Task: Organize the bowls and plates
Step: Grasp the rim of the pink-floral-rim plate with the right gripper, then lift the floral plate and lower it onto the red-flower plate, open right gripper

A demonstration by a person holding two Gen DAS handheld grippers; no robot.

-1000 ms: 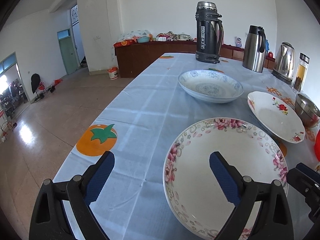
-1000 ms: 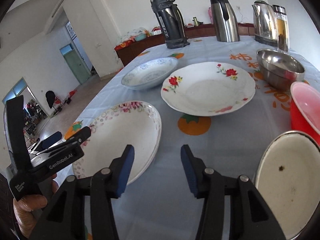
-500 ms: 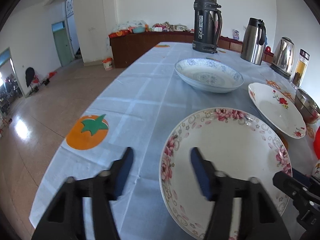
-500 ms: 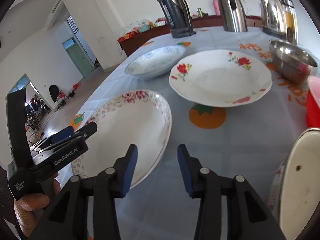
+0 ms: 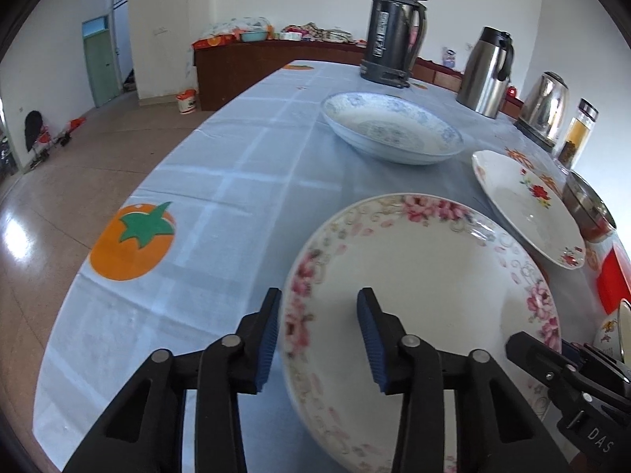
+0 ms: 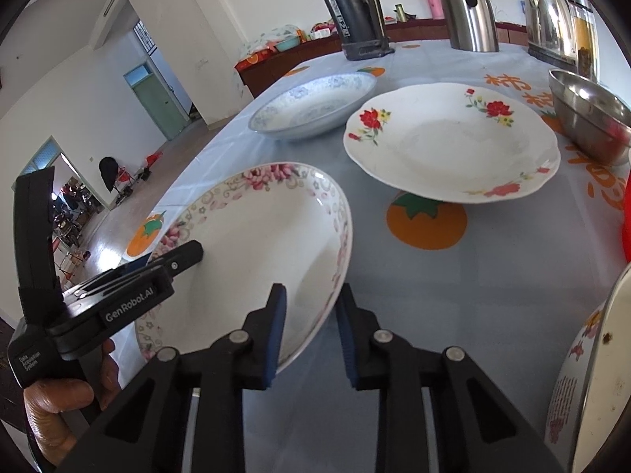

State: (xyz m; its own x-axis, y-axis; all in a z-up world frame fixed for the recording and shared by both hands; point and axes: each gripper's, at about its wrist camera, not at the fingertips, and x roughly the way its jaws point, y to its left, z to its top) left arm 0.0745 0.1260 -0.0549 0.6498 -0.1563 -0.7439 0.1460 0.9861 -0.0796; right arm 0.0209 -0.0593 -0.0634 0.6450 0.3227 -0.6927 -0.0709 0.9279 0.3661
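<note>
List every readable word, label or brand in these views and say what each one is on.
"GenRobot.AI": on the left gripper body, seen from the right wrist.
"Data Acquisition System": small, on the same body's lower end.
"DAS": on the right gripper body, seen from the left wrist.
Orange characters on the tablecloth: partly hidden, not readable.
Vertical lettering on the black thermos: too blurred.

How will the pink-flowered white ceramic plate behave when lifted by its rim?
The pink-flowered white ceramic plate is probably rigid and breakable. Its glossy glaze may slip. Both tongs straddle opposite rims, left tongs, right tongs, so it should lift level.
</note>
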